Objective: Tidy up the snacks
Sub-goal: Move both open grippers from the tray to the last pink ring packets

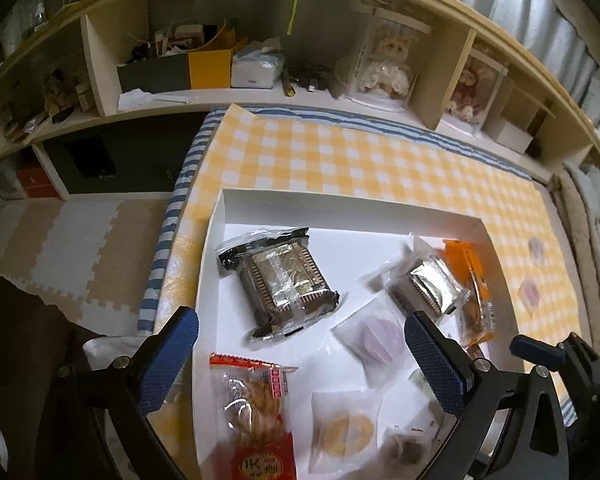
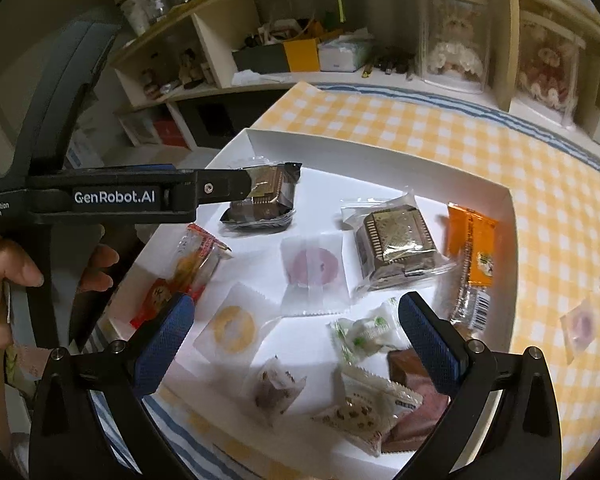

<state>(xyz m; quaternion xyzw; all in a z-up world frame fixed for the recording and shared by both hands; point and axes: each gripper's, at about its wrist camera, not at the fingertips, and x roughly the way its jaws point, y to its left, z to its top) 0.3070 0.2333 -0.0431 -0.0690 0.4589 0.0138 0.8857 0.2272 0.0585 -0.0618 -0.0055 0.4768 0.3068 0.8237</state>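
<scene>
A white shallow box (image 1: 340, 204) (image 2: 380, 148) on the yellow checked cloth holds several snacks. Two brown biscuit packs lie in it, one at the left (image 1: 286, 280) (image 2: 264, 200), one at the right (image 1: 424, 286) (image 2: 398, 246). An orange packet (image 1: 470, 292) (image 2: 470, 256), a red twist-snack packet (image 1: 258, 404) (image 2: 186, 272), a purple pastry (image 1: 374, 334) (image 2: 314, 268) and a yellow pastry (image 1: 346, 434) (image 2: 232, 330) also lie inside. My left gripper (image 1: 300, 358) is open and empty above the box's near left. My right gripper (image 2: 294, 344) is open and empty above the near side. The left gripper's body (image 2: 140, 196) crosses the right view.
Two purple pastries (image 2: 580, 326) (image 1: 530, 290) lie on the cloth right of the box. Small wrapped sweets (image 2: 364, 336) and a brown bar (image 2: 410, 364) lie at the box's near edge. A cluttered shelf unit (image 1: 260, 64) stands behind the table. Foam floor mats (image 1: 72, 248) lie left.
</scene>
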